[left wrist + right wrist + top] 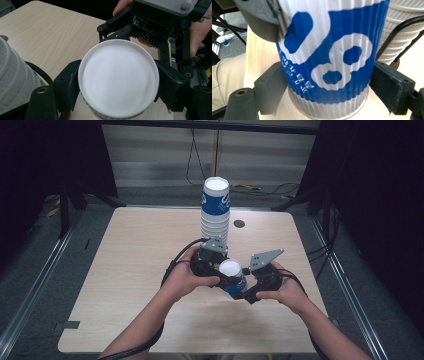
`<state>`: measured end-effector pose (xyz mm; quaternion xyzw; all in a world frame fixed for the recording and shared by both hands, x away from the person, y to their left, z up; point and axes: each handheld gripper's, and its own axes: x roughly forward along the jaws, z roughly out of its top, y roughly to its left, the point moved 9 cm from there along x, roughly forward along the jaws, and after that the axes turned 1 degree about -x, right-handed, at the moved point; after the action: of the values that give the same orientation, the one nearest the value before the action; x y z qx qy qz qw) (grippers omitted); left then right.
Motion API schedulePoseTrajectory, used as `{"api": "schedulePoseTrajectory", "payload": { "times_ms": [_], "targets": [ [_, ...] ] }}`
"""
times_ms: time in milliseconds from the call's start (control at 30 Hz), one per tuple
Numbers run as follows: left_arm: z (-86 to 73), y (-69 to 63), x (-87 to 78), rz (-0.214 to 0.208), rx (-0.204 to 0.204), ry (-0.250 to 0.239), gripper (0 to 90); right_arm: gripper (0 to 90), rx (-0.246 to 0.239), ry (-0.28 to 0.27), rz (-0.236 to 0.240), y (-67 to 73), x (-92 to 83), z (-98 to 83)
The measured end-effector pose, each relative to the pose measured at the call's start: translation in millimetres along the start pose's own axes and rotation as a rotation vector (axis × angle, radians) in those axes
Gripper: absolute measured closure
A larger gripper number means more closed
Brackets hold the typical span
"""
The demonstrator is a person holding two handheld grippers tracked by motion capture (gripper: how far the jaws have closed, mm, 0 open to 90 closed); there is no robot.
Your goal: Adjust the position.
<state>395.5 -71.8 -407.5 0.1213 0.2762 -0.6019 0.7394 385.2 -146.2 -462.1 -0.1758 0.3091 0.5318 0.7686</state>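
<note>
Gripping one upside-down paper cup [233,276], two hand-held grippers, one cup stack [215,210] behind

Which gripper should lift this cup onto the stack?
Probably left: left gripper clamps the cup at its closed top, beside the stack; right gripper holds low, near the rim that must slide over.

Each black hand-held gripper [227,279] carries a grey three-cornered plate and trails a black cable.
</note>
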Motion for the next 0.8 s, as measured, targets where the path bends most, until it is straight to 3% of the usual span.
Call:
{"api": "schedulePoseTrajectory", "payload": {
  "times_ms": [633, 800],
  "targets": [
    [-1.6, 1.4, -2.0, -0.006, -0.007, -0.018, 27.4, 18.4, -0.009, 0.002, -0.004, 0.0, -0.2, 1.6],
    [-5.4, 0.5, -0.8, -0.008, -0.001, -0.014, 26.4, 18.8, -0.019, 0.062, 0.007, 0.8, -1.5, -0.4]
  ]
}}
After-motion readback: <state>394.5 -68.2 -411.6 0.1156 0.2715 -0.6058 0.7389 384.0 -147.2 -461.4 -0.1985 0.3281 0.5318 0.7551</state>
